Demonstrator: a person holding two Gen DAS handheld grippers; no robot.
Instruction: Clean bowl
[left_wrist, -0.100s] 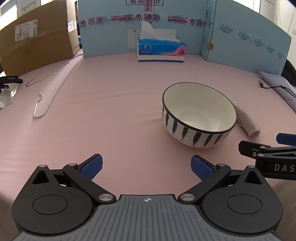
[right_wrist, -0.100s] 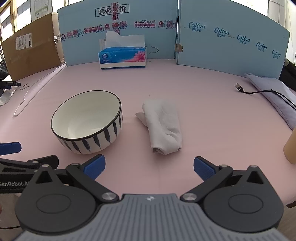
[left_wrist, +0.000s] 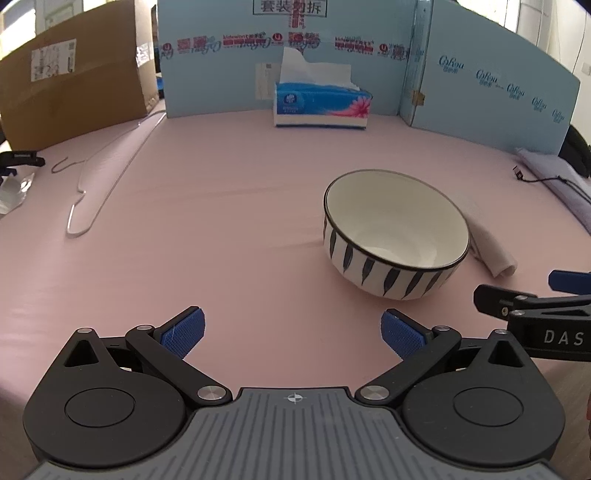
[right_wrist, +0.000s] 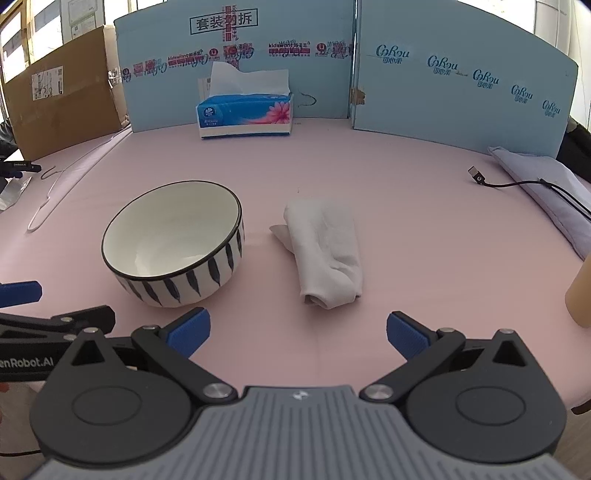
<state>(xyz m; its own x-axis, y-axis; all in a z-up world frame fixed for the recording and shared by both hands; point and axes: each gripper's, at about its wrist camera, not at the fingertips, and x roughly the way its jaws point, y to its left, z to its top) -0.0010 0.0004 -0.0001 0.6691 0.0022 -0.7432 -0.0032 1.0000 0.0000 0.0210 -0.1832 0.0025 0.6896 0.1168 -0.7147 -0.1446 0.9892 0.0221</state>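
Pink matte sheeting covers the table (right_wrist: 406, 206), smooth apart from faint creases, and its far edge is fenced by light blue cardboard panels (right_wrist: 443, 74) standing upright, with a brown corrugated carton (left_wrist: 74, 85) at the left bearing a white shipping label. Bright windows show above the panels. Large black Chinese characters are printed in a box at the top of the blue panel, a red band of small logos runs below them with "kidswant" just legible, and the right panel repeats a cursive blue brand mark I cannot read with certainty. A blue tissue box (right_wrist: 245, 114) with a pink flower print stands against the panels, a white tissue sticking up from it.

The bowl (right_wrist: 173, 243) sits upright on the sheeting, glossy ceramic, white inside, dark-rimmed, with dark leaf-shaped strokes around its outside. Just beside it to the right, apart from it, lies a folded grey-white cloth (right_wrist: 327, 251), soft and rumpled. A thin wire hanger (left_wrist: 96, 184) lies at the far left; a black USB cable (right_wrist: 517, 182) runs onto a lilac fabric pouch (right_wrist: 546, 192) at the right.

The left gripper (left_wrist: 291, 330) and right gripper (right_wrist: 298, 330) both hover near the table's front edge with blue ribbed pads spread wide, grasping nothing.
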